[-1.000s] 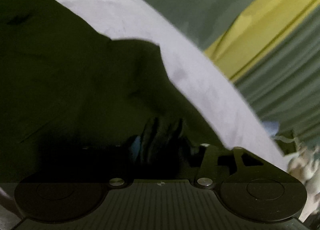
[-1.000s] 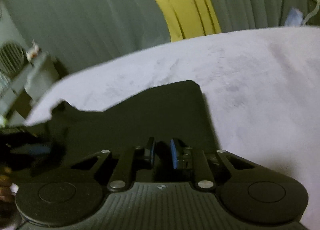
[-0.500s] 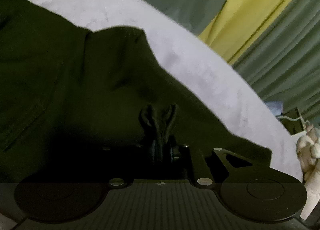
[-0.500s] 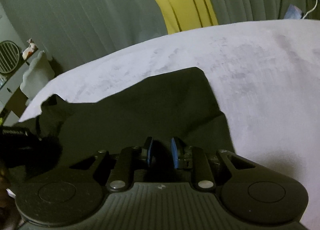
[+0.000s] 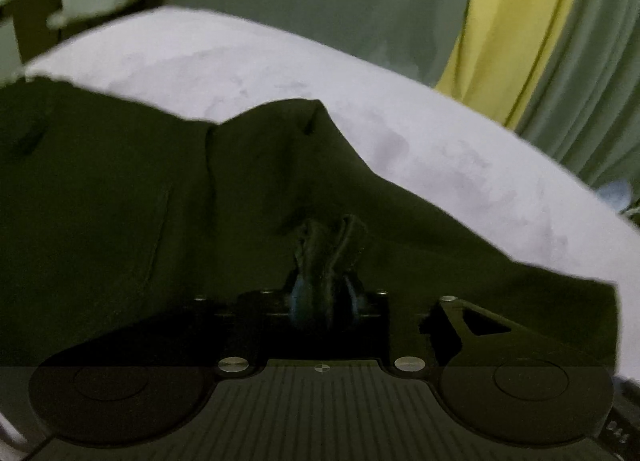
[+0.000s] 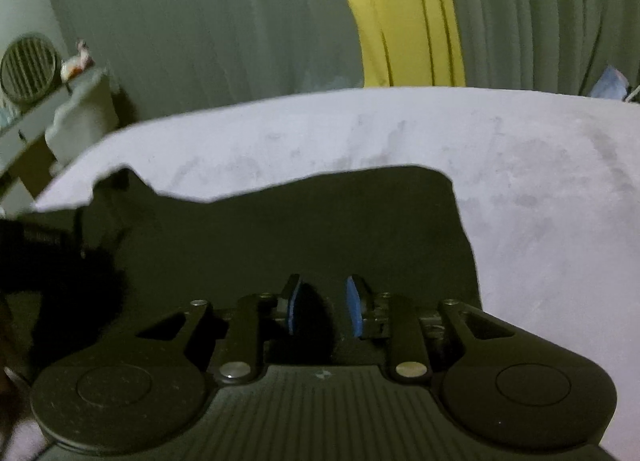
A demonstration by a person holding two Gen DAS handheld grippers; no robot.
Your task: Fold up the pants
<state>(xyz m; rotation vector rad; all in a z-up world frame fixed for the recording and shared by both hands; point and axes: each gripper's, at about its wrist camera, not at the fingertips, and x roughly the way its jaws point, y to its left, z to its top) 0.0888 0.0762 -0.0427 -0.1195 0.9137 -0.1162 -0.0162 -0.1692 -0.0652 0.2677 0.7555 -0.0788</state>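
Dark olive pants (image 5: 120, 201) lie spread on a pale lilac bed surface (image 5: 440, 149). In the left wrist view a raised, bunched fold (image 5: 328, 245) stands between the pads of my left gripper (image 5: 326, 293). Its jaws are opening, and the fold is still between them but no longer pinched tight. In the right wrist view the pants (image 6: 300, 229) cover the near left of the surface (image 6: 540, 221), with a squared corner at the far right. My right gripper (image 6: 325, 307) hovers low over the cloth. Its jaws are opening, with blue pads (image 6: 355, 311) apart and only dark cloth and shadow between them.
Grey-green curtains (image 6: 200, 21) with a yellow panel (image 6: 400, 21) hang behind the bed. A shelf with a round fan (image 6: 28, 67) and a white object (image 6: 80, 121) stands at the left. A dark blurred shape (image 6: 36, 245) sits on the pants at the left edge.
The left jaws went from wide under draped cloth to pinched on a fold, then parted a little, and the view rolled. The right jaws widened slightly and the right gripper shifted sideways over the pants.
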